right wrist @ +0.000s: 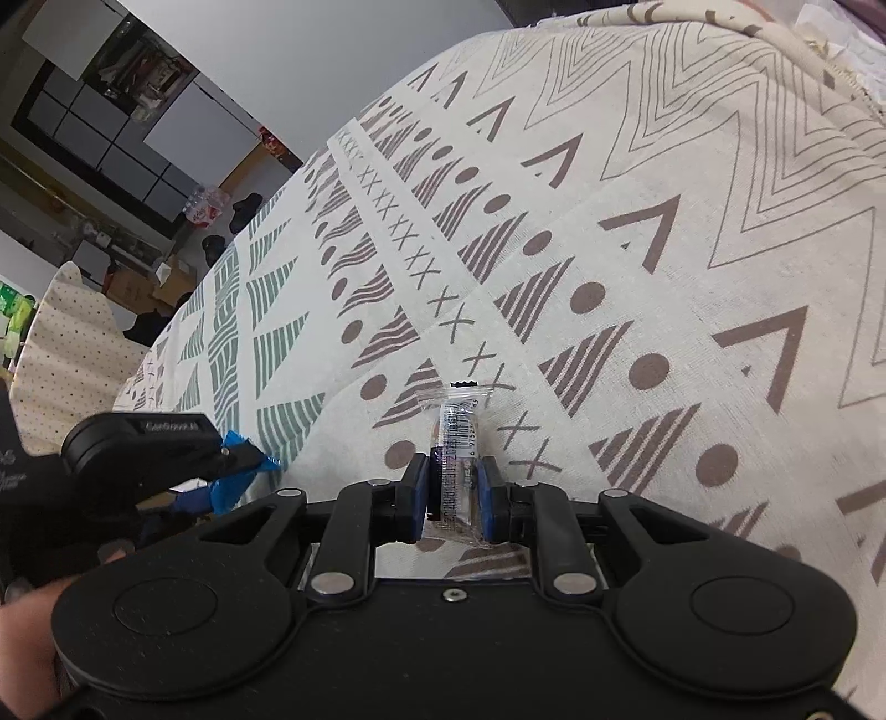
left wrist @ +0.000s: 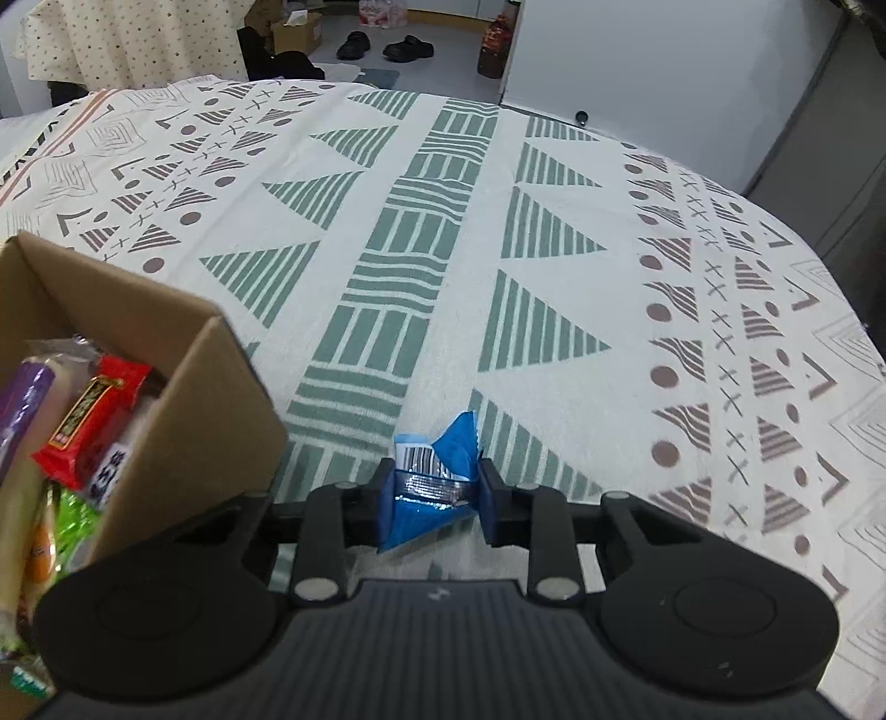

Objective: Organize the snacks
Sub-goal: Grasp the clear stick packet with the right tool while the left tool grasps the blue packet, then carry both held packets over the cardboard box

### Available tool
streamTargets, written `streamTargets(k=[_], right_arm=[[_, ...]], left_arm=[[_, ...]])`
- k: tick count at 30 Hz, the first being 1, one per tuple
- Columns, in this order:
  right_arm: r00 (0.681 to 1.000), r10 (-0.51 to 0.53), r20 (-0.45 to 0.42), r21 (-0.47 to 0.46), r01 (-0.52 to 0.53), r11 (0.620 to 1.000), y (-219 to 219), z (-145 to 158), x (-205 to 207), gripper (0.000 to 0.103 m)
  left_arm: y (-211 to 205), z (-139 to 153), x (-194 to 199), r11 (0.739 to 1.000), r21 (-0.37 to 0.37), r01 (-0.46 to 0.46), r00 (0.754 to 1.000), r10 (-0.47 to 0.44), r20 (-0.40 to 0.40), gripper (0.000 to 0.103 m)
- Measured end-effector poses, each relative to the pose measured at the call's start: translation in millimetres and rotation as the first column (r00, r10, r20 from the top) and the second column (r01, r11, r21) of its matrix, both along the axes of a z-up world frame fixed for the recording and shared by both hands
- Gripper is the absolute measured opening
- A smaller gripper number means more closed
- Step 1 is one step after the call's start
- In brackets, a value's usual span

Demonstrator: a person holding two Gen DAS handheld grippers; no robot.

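Late stage, I judge: cardboard box at lower left holds several snacks; left gripper pinches blue packet, right gripper pinches clear packet, both unboxed.

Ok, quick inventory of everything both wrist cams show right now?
blue snack packet: 1, blue with barcode, clamped in left gripper.
clear-wrapped snack bar: 1, clear and dark, clamped in right gripper.
cardboard box: 1, brown, left of the left gripper, holding packets.
red snack packet: 1, red, inside box.
tablecloth: 1, cream with green and brown patterns, under everything.
black shoes: 2, floor beyond.
left gripper: shut.
right gripper: shut.
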State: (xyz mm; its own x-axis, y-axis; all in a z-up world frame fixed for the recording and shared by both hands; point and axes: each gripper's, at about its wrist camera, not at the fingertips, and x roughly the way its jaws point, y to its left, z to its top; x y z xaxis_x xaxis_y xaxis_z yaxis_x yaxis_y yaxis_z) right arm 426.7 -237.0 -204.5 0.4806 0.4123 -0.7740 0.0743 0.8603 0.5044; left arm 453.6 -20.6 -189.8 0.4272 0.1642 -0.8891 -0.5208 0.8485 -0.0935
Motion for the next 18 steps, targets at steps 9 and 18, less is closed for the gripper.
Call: streamTargets(k=[9, 18], right_arm=[[0.999, -0.027, 0.045, -0.004, 0.027, 1.0, 3, 32, -17, 0.019], [0.993, -0.024, 0.112, -0.006, 0.025, 1.0, 21, 72, -36, 0.019]], left_arm=[[-8, 33, -35, 0.998, -0.038, 0.059, 0.998, -0.057, 0.038, 0.028], [4, 65, -76, 0.995, -0.075, 0.071, 0.994, -0.064, 0.089, 0.028]])
